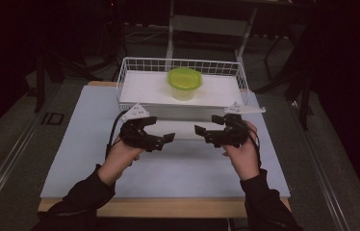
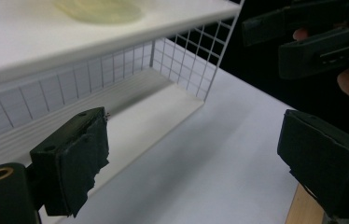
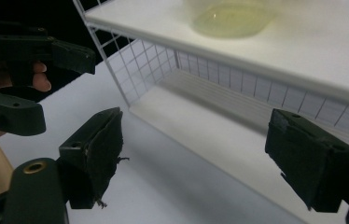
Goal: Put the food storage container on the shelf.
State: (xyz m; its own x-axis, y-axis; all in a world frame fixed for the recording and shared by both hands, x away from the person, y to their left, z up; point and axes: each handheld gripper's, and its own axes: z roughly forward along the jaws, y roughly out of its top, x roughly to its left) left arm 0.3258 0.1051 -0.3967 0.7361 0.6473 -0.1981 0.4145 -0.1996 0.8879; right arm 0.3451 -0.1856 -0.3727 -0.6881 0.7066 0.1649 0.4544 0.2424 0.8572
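A white wire basket [image 1: 125, 70] stands at the back of the table with a white shelf board [image 1: 144, 89] across it. On the board sits a clear tub with a green lid [image 1: 185, 83], its base showing as a pale yellow round [image 2: 99, 9] [image 3: 230, 16]. My left gripper [image 1: 166, 140] hovers open just in front of the basket's front left. My right gripper [image 1: 202, 134] hovers open at the front right, and the two face each other. In the left gripper view my own jaws [image 2: 191, 158] stand wide apart with nothing between them; so do those in the right gripper view [image 3: 196, 161].
The pale blue mat [image 1: 183, 168] covers the wooden table [image 1: 168, 206] in front of the basket. Dark chair and stand legs [image 1: 43, 77] crowd the floor around the table. A metal frame [image 1: 207, 24] stands behind the basket.
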